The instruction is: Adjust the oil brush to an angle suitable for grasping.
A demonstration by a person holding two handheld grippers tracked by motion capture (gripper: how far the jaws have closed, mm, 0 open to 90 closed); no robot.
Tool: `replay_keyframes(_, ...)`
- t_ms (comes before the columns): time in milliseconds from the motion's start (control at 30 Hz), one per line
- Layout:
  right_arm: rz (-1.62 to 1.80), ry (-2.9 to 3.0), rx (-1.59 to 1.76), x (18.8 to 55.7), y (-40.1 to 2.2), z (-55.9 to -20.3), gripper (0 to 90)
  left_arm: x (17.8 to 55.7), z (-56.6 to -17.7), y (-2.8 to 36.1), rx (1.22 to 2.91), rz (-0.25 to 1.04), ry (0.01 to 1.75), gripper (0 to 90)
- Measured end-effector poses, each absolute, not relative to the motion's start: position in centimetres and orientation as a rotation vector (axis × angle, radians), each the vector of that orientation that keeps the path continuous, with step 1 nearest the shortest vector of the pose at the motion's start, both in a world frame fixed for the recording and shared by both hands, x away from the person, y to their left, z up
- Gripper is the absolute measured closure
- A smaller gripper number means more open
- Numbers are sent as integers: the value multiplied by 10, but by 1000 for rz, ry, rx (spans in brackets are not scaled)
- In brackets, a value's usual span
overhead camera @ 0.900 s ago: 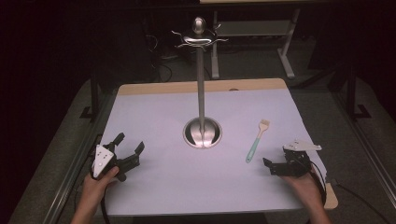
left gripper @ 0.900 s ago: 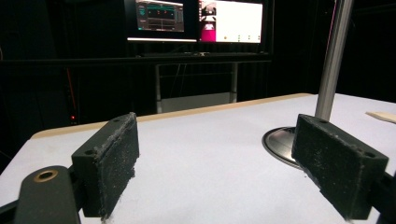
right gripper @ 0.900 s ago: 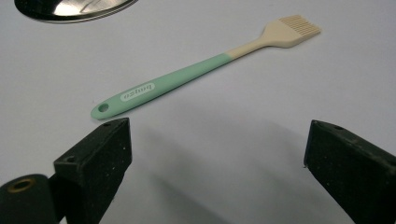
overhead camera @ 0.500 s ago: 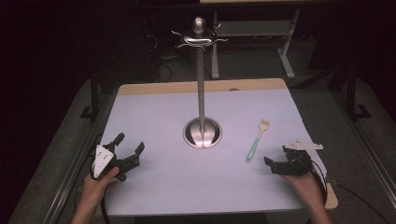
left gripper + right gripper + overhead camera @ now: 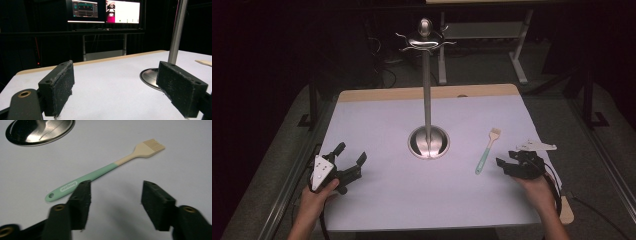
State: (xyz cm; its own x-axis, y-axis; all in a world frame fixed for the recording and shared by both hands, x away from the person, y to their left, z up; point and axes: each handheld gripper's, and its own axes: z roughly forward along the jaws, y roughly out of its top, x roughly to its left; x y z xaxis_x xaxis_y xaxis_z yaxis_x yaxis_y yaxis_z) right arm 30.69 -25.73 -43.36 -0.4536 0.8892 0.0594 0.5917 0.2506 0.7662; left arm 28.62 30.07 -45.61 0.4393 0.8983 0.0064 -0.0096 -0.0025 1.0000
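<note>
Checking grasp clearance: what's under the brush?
The brush lies flat on the white table cover, mint handle and cream bristles both down on it. Nothing else shows beneath. The right gripper sits open beside the handle, its one jaw covering a short stretch of it.

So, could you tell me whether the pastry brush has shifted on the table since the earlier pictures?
No. The pastry brush lies at the same spot and angle right of the stand's round base in the high view.

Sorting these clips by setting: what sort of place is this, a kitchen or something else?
Probably a lab or recording room, not a kitchen: dark surroundings, lit monitors behind the table, bare metal frames on the floor, and one silicone brush beside a steel hook stand.
</note>
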Motion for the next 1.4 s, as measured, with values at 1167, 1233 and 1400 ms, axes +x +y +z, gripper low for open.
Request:
replay_keyframes(1167, 1051, 2366, 1224, 333, -225, -448, 898, 286, -456, 301, 1391, 877, 861, 145)
replay_keyframes(1233, 1064, 2381, 1218, 333, -222, -448, 898, 286, -456, 301, 1391, 876, 862, 146)
replay_keyframes(1400, 1067, 2395, 1190, 334, -221, -450, 898, 286, -456, 301, 1391, 877, 861, 146)
